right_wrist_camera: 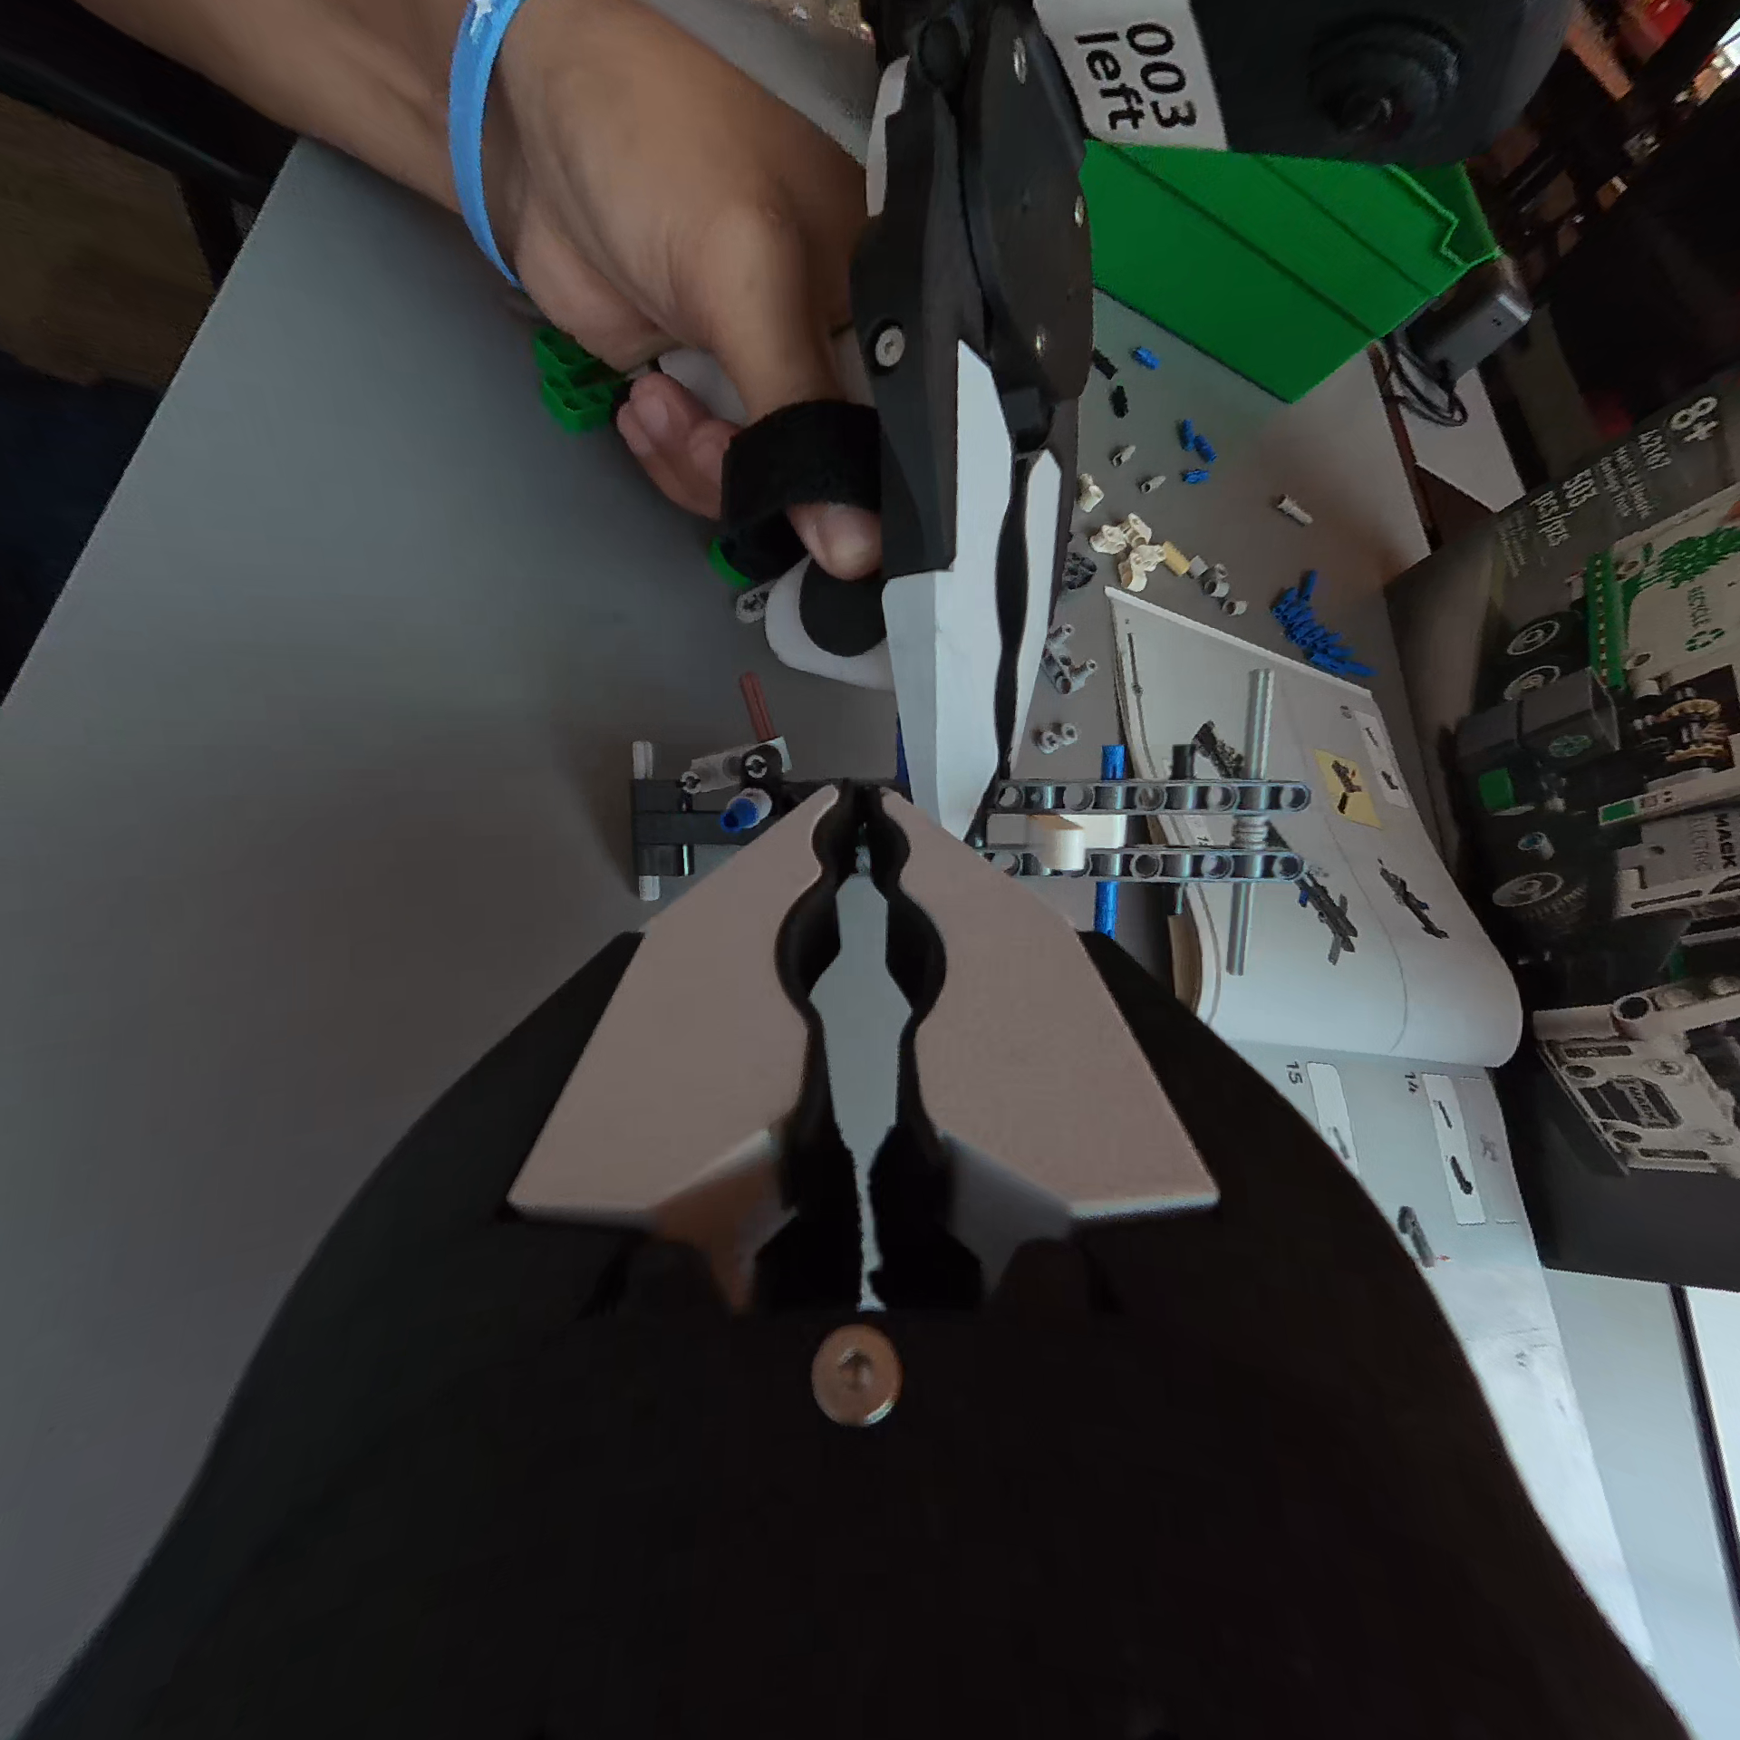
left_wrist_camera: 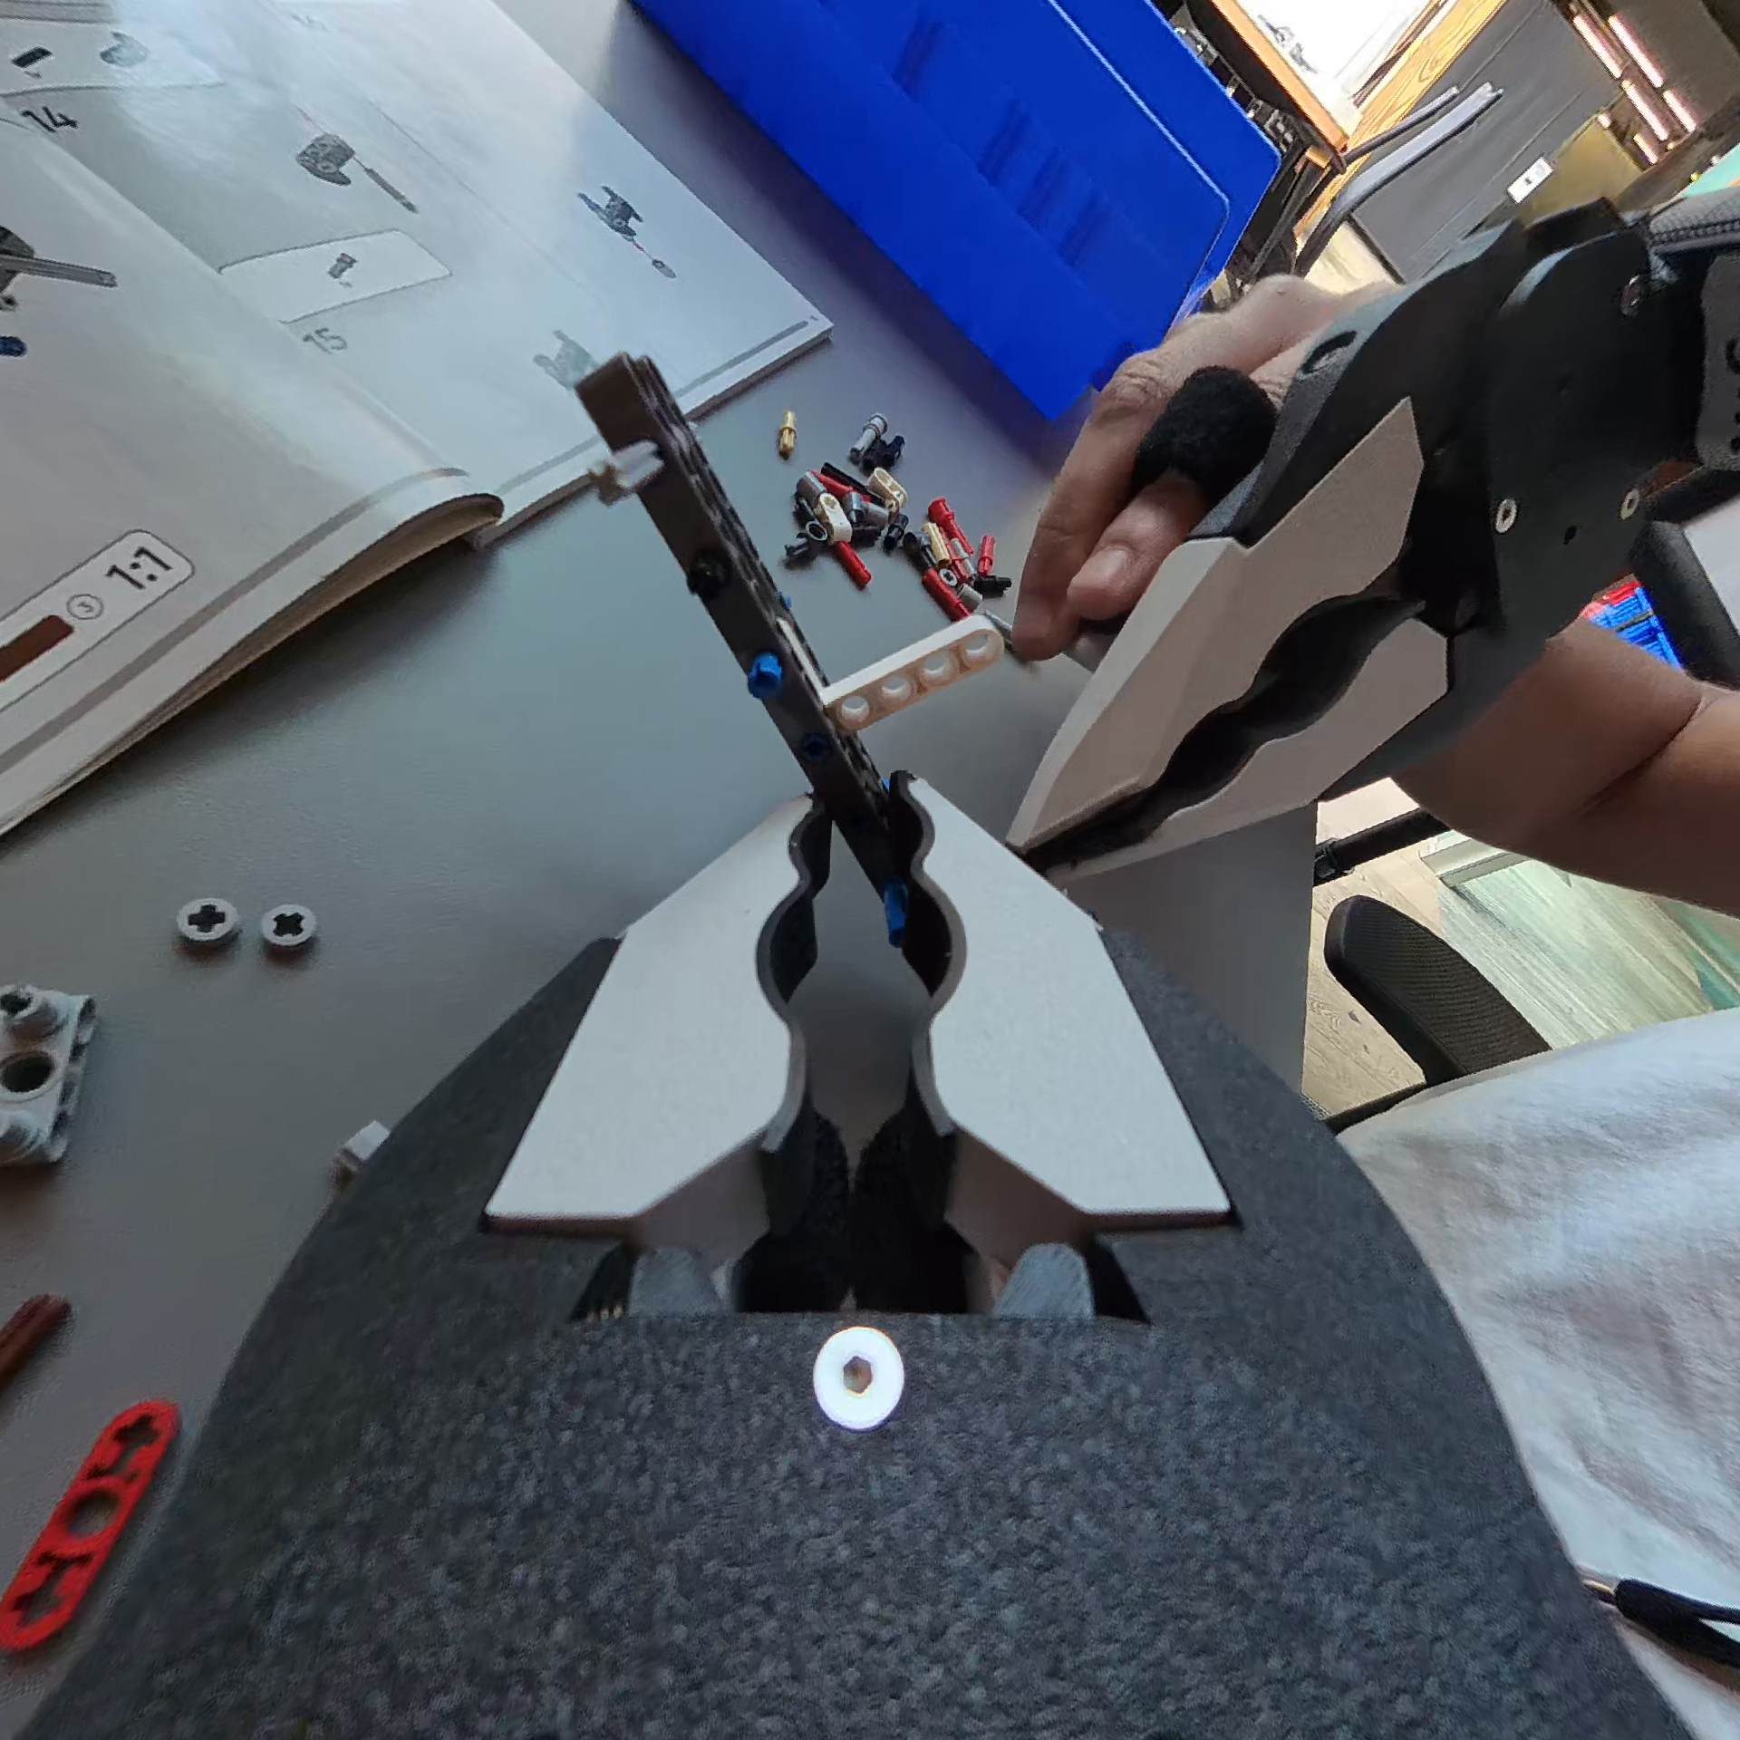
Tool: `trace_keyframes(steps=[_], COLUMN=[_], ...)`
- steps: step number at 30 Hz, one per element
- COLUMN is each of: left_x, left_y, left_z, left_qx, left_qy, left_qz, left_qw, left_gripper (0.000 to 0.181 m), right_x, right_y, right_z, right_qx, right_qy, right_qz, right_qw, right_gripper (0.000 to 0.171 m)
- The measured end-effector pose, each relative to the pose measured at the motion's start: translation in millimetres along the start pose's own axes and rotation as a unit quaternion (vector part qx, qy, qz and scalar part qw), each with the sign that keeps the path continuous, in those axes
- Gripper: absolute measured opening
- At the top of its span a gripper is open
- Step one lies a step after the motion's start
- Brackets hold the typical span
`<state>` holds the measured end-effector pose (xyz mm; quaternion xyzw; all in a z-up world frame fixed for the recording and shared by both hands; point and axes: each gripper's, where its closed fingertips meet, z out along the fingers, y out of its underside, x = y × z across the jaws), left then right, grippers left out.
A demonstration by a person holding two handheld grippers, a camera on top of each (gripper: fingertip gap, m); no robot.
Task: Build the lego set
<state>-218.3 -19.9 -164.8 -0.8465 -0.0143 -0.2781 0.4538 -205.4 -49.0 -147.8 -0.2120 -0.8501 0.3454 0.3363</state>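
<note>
Left wrist view: two grey round pieces (left_wrist_camera: 247, 924) touching.

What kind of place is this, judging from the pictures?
Probably an office or lab workspace used for recording, not a home. A grey work table carries sorting bins, one blue bin and one green bin; a mesh office chair stands beside it, with more desks behind.

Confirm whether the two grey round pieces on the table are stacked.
No: the two grey round pieces lie side by side on the table.
</note>
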Motion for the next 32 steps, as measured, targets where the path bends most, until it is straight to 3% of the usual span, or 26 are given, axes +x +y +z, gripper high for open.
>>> trace_keyframes(steps=[5, 12, 24, 32], left_x=[-3.2, -4.8, -6.8, -9.6], left_y=[1.3, 1.9, 10.0, 14.7], left_z=[0.7, 1.5, 5.7, 8.7], left_qx=[-0.005, -0.007, -0.030, -0.047], left_qy=[-0.007, -0.010, -0.020, -0.023], left_qz=[-0.002, -0.002, 0.003, -0.012], left_qw=[1.000, 1.000, 0.999, 0.999], left_gripper=[0.011, 0.011, 0.011, 0.010], right_x=[-2.0, 1.8, -4.0, -2.7], right_y=[1.2, 6.2, 13.6, 16.7], right_z=[-0.9, 4.8, 7.4, 11.1], right_qx=[-0.001, -0.001, -0.031, -0.022], right_qy=[0.001, 0.006, -0.125, -0.133], right_qz=[0.001, 0.003, 0.109, 0.126], right_qw=[1.000, 1.000, 0.986, 0.983], right_gripper=[0.012, 0.004, 0.003, 0.001])
